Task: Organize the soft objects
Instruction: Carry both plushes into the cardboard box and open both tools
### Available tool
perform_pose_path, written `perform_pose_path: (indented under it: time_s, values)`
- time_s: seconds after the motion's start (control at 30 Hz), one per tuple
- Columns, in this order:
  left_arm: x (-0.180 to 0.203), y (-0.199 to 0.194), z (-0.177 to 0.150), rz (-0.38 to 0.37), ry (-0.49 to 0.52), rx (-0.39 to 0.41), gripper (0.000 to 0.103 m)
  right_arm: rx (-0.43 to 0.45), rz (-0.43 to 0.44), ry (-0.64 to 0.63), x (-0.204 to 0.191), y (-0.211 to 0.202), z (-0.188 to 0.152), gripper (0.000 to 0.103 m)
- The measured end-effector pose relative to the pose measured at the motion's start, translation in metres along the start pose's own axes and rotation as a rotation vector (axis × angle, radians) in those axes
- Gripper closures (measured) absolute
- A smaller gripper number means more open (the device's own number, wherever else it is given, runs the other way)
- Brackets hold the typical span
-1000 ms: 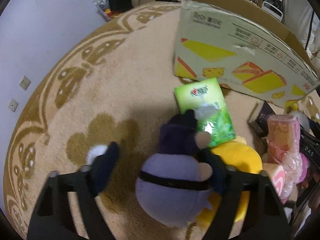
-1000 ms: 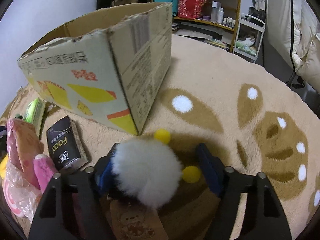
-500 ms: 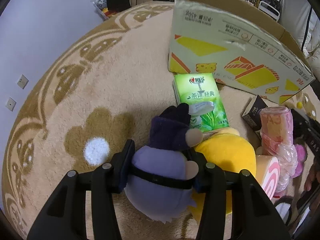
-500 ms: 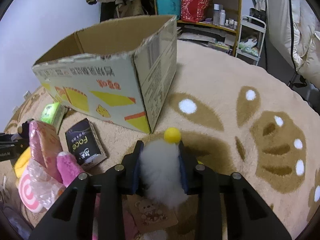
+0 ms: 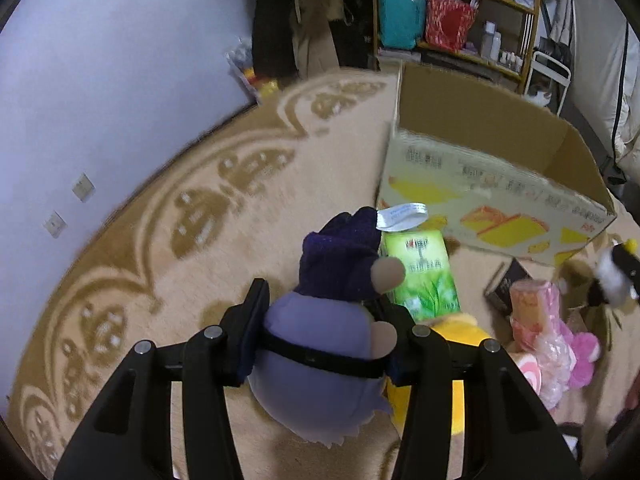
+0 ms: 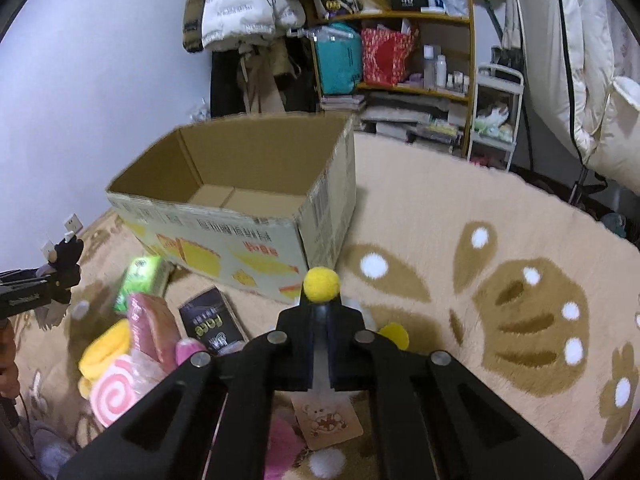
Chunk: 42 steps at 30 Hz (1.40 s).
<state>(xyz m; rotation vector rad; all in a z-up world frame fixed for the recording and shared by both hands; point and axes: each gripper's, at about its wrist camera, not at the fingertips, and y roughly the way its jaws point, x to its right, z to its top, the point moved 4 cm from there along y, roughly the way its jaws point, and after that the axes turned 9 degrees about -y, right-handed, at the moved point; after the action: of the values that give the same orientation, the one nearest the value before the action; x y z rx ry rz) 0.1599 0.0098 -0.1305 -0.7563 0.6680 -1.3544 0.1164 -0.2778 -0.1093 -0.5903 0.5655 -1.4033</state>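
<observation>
The left gripper (image 5: 324, 344) pinches a purple plush (image 5: 320, 344) above the rug (image 5: 200, 240), while the right gripper (image 6: 320, 344) squeezes what seems a white fluffy toy (image 6: 321, 284) near the cardboard box (image 6: 240, 232).

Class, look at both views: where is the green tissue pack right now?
The green tissue pack lies on the rug just in front of the cardboard box, right of the purple plush in the left wrist view, left of centre in the right wrist view.

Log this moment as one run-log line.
left gripper: shut on purple plush | right gripper: shut on white fluffy toy | cardboard box: open
</observation>
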Motion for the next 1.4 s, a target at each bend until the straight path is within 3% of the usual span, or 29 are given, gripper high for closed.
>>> perform_pose_path:
  time_s: [0.4,0.8,1.1,1.27,1.4]
  values:
    - [0.020,-0.045,0.057,-0.072,0.033,0.199,0.056,0.210,-0.008,-0.047,-0.006,-0.058,0.056,0.098]
    - [0.080,-0.058,0.112,-0.088,0.202,0.312,0.055,0.388,-0.013,-0.170,-0.037,-0.091,0.130,0.098]
    - [0.104,-0.058,0.144,-0.134,0.201,0.331,0.055,0.386,0.005,-0.192,-0.047,-0.067,0.164,0.098]
    - [0.115,-0.044,0.153,-0.134,0.234,0.327,0.055,0.368,0.029,-0.178,-0.046,-0.053,0.155,0.097]
    - [0.116,-0.027,0.151,-0.169,0.221,0.272,0.054,0.328,0.052,-0.170,-0.043,-0.036,0.141,0.097]
